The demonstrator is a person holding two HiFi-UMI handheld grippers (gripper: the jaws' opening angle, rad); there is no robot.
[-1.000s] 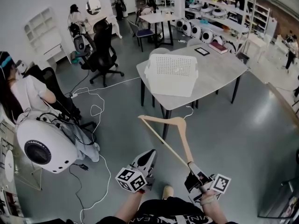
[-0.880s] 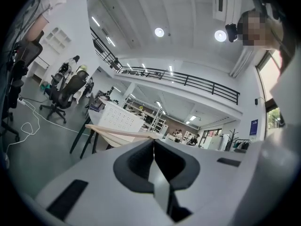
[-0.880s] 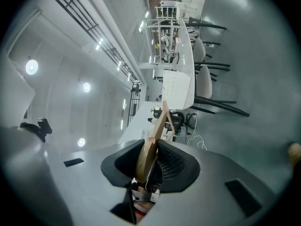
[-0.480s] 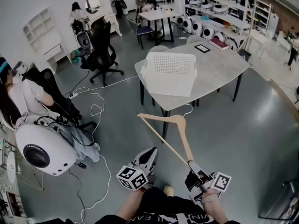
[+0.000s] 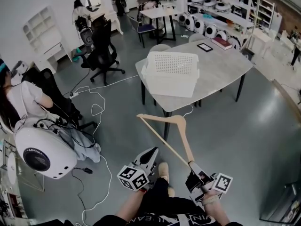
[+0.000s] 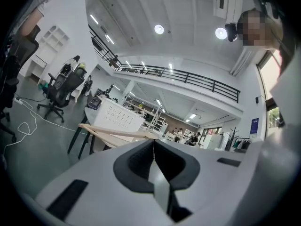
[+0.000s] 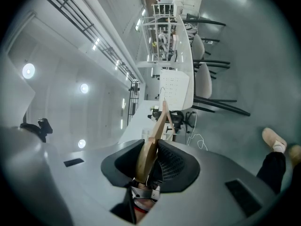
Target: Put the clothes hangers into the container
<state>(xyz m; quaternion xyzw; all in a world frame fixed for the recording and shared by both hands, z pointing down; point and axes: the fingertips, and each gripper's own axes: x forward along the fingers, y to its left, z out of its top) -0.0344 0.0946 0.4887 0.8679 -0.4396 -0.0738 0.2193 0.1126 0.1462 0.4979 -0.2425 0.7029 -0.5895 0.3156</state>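
Note:
A wooden clothes hanger (image 5: 171, 134) hangs in the air in front of me, low over the floor. My right gripper (image 5: 192, 169) is shut on one of its arms; in the right gripper view the wood (image 7: 150, 145) is pinched between the pads. The left gripper (image 5: 151, 154) is shut with nothing in it, its jaws pressed together (image 6: 154, 147). A white perforated container (image 5: 171, 73) stands on the grey table (image 5: 221, 67) ahead, well beyond the hanger. The same container (image 6: 117, 119) and hanger (image 6: 113, 133) show in the left gripper view.
A black office chair (image 5: 103, 53) stands left of the table. White cables (image 5: 96, 102) trail over the floor. A seated person (image 5: 23, 95) and a white rounded device (image 5: 42, 149) are at the left. My shoe (image 5: 163, 171) shows between the grippers. Shelving (image 5: 221, 13) lines the back right.
I have stepped slightly closer to the table; my foot has come forward between the grippers. Both grippers and the hanger hold nearly the same pose.

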